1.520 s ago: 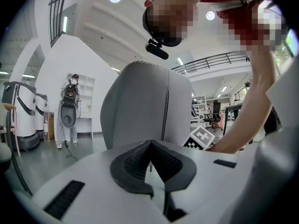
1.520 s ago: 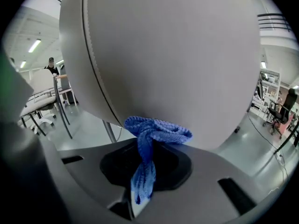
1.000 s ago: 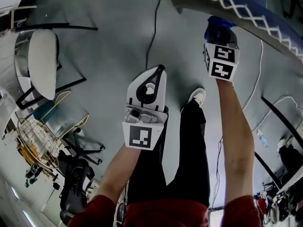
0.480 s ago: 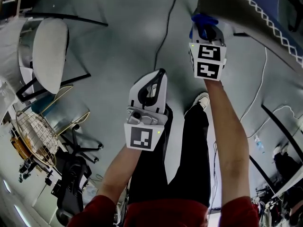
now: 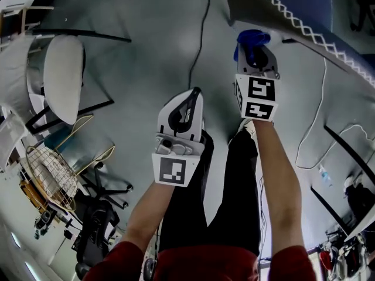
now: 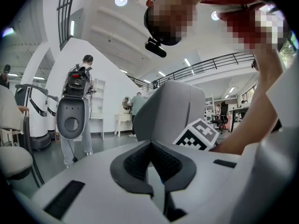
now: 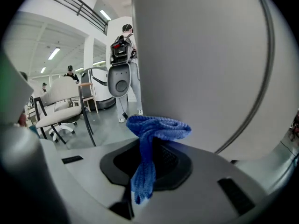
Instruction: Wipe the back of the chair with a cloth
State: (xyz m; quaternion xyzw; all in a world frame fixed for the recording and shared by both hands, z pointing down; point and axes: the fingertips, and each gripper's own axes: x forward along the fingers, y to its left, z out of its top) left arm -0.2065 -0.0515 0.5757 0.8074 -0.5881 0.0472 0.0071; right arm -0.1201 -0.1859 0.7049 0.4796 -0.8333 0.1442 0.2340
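Note:
A blue cloth is clamped in my right gripper, its bunched end sticking out past the jaws. That end lies close against the grey chair back, which fills the right gripper view; contact is hard to judge. In the head view the chair back shows as a grey and blue panel with white zigzag stitching at the top right. My left gripper is shut with nothing in it and held lower, over the person's legs. It faces the chair back too.
A white chair, a wire basket and a black office chair stand at the left. A black cable runs over the grey floor. A person with a grey machine stands further off.
My right gripper with the cloth has shifted left along the chair back's edge, closer to the left gripper. The left gripper has hardly moved.

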